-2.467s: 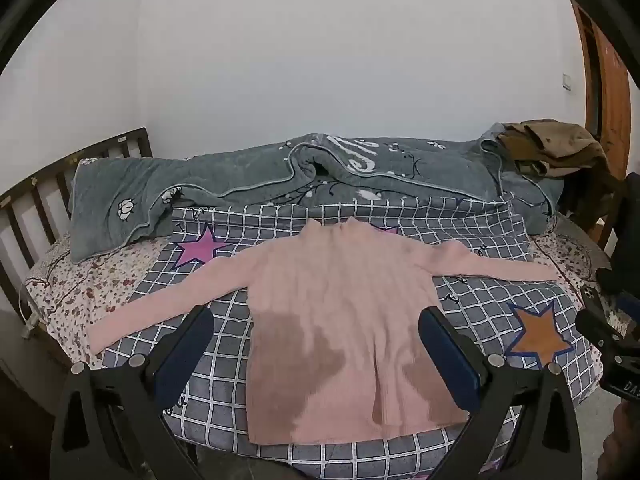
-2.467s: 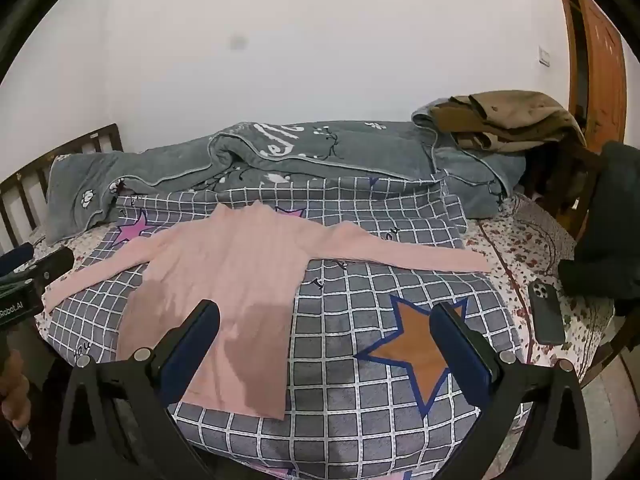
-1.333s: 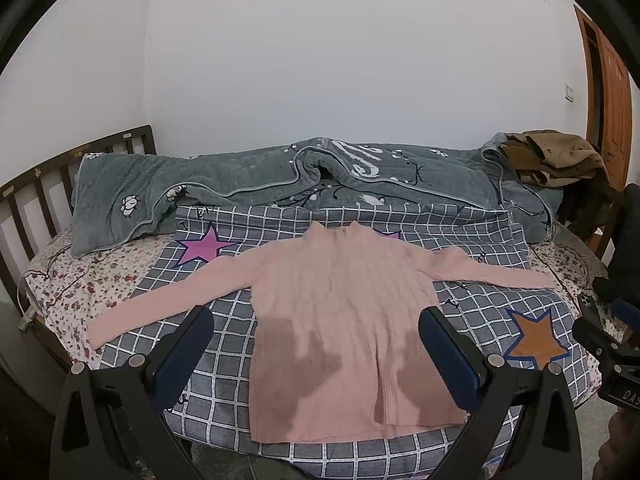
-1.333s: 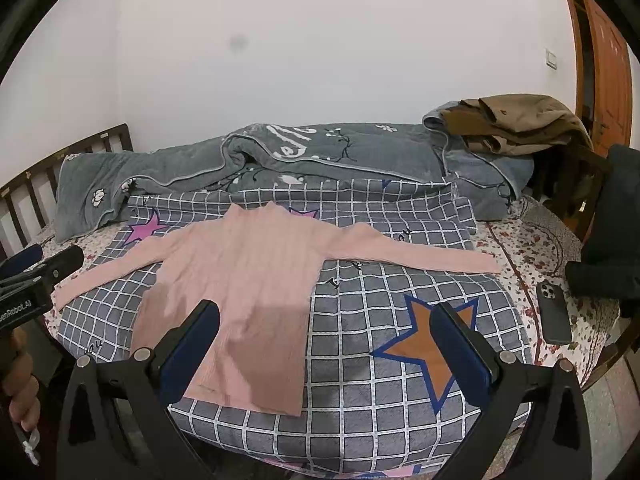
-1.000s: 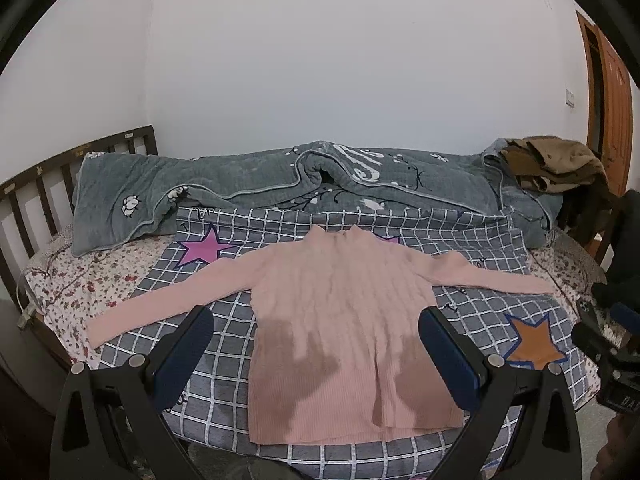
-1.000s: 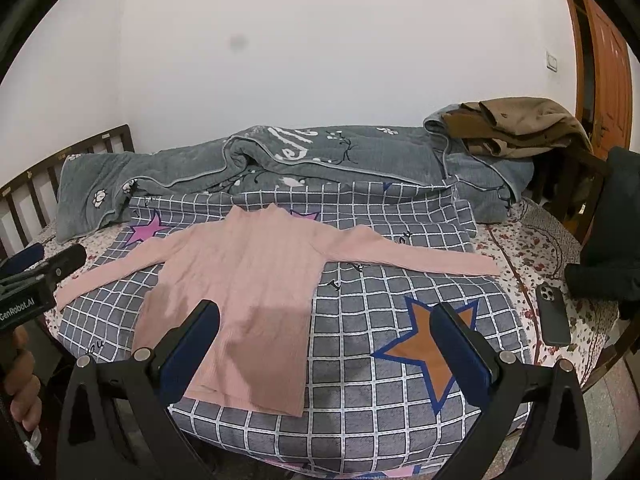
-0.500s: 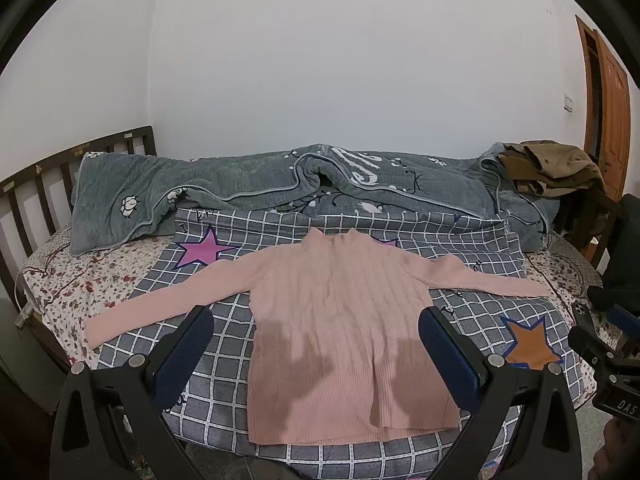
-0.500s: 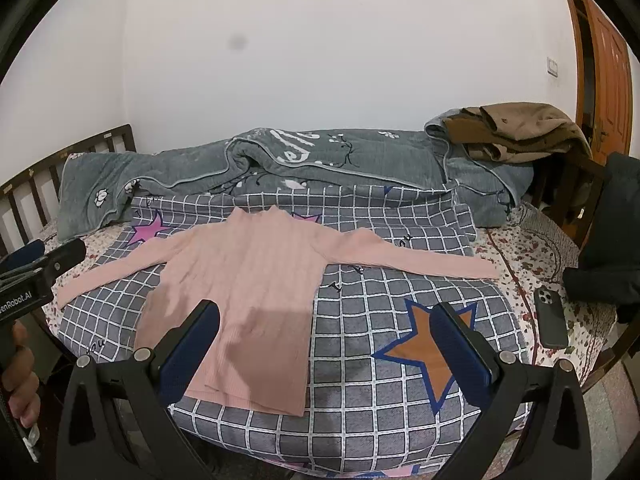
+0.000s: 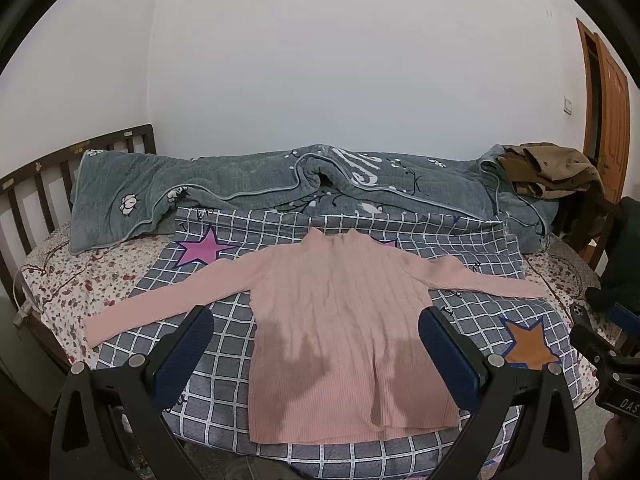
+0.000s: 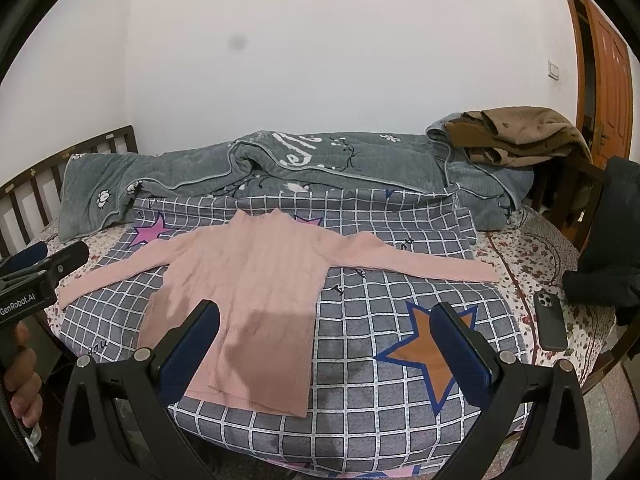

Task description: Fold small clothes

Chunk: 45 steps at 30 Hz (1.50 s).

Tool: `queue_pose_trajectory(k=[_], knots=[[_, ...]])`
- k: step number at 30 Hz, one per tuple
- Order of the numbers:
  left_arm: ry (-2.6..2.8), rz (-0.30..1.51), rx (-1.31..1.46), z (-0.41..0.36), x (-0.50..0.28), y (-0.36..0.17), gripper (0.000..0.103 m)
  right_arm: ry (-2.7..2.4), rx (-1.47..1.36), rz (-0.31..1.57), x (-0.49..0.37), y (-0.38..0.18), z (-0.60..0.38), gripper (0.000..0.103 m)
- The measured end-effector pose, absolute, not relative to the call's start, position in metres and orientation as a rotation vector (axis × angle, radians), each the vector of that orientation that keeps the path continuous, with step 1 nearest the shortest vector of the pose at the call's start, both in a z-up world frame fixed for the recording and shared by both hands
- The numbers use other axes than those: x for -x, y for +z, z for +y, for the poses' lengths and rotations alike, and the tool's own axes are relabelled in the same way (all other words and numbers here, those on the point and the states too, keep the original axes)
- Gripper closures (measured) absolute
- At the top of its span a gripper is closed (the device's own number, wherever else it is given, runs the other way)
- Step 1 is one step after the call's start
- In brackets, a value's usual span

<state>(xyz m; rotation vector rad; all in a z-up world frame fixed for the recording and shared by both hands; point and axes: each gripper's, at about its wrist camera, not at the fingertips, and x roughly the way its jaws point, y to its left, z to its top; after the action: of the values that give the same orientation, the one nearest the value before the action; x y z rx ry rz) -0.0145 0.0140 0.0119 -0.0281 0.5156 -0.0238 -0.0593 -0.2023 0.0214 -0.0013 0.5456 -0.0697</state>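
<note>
A pink sweater [image 9: 340, 316] lies flat and face up on a grey checked blanket [image 9: 224, 364] on the bed, both sleeves stretched out toward 9 and 3 o'clock, collar at 12. The left gripper [image 9: 316, 344] hangs above the hem, its jaws spread wide and holding nothing. The right gripper [image 10: 328, 340] hangs over the blanket at the sweater's 4 o'clock, also spread and empty. A grey quilt [image 10: 280, 168] is bunched along the far side. A phone [image 10: 550, 320] rests at 3 o'clock.
</note>
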Motion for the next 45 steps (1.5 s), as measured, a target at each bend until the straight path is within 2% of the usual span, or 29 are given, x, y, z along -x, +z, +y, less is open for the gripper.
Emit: queue_pose_trajectory(k=[26,36,45], knots=[[-0.062,0.504,0.036,0.030,-0.008,-0.012,0.000,-0.044,-0.002,0.587,0.041,0.010,-0.195,0.000],[0.009,0.625,0.150,0.077,-0.068,-0.067,0.000,-0.123,-0.025,0.681,-0.009,-0.030,-0.207,0.000],[0.140,0.679,0.116,0.137,-0.108,-0.118,0.003,-0.118,0.007,0.675,-0.048,-0.066,-0.208,0.000]])
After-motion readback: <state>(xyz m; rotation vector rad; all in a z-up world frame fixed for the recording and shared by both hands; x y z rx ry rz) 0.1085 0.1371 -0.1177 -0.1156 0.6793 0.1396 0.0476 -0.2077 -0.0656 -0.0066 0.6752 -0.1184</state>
